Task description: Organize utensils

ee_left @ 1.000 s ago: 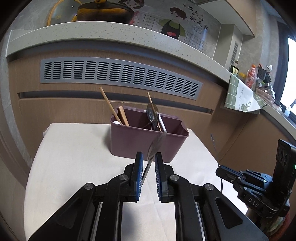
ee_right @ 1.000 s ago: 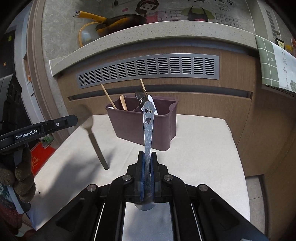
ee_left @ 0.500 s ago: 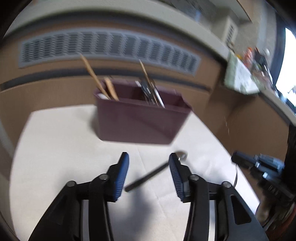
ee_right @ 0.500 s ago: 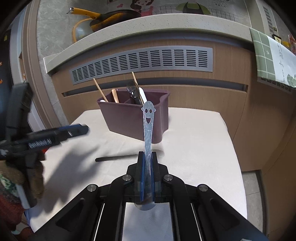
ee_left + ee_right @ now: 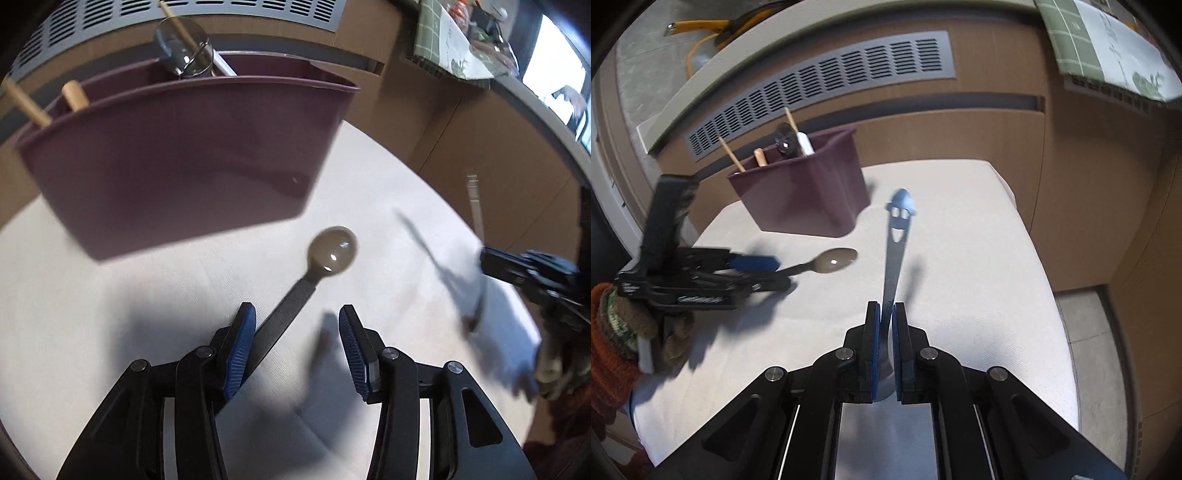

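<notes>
Likely light, stiff and slippery, the spoon [image 5: 295, 295] lies between the wide-open left claw [image 5: 295, 332] (take its dark handle); right claw [image 5: 885, 332] clamps the smiley utensil [image 5: 895, 251].

The left gripper [image 5: 293, 334] is held low over the table's left side, its blue-padded fingers [image 5: 242, 341] spread wide apart, the left pad touching a dark spoon handle that lies between them. The right gripper [image 5: 885, 332] sits toward the table's near edge, jaws pressed tight on an upright metal handle.
</notes>
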### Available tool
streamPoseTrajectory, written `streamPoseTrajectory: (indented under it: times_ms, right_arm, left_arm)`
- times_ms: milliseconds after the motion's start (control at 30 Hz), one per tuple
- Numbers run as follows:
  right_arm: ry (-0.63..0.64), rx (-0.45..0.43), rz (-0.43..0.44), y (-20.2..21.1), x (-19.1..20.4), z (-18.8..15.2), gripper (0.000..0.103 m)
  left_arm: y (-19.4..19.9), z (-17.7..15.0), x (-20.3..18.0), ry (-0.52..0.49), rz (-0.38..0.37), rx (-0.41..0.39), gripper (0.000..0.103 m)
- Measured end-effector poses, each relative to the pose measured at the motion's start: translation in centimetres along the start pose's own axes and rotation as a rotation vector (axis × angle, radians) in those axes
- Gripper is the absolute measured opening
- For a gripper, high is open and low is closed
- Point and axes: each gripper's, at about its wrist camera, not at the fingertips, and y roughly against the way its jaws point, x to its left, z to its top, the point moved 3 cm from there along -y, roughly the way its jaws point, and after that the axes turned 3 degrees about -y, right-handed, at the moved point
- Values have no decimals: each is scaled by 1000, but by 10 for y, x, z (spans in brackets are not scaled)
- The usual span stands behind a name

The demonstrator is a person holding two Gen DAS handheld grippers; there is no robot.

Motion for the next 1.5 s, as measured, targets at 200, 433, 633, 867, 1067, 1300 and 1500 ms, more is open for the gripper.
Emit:
streamPoseTrajectory:
  times_ms: [200, 433, 633, 867, 1067, 1300, 1500]
  right_arm:
    - [16, 78, -15, -26, -6, 1, 7]
    - [1, 142, -59, -48, -3, 8, 23]
    - [101, 155, -119, -59, 12, 11, 12]
    - [58, 150, -84, -36, -8, -1, 7]
    - [15, 108, -68, -13, -14, -3, 7]
    - [-24, 5, 15, 25, 3, 4, 7]
    - [-11, -56, 47, 39, 28, 14, 1]
  left_arm:
    - [-3, -8, -34, -56, -35, 52, 48]
    - [-15, 6, -44, -94, 43, 27, 48]
    - [-15, 9, -44, -93, 52, 31, 48]
    - [-35, 35, -46, -110, 110, 47, 48]
    - [-35, 37, -54, -143, 169, 70, 34]
    - [59, -11, -34, 95, 133, -176, 34]
    - [108, -41, -19, 201, 143, -300, 34]
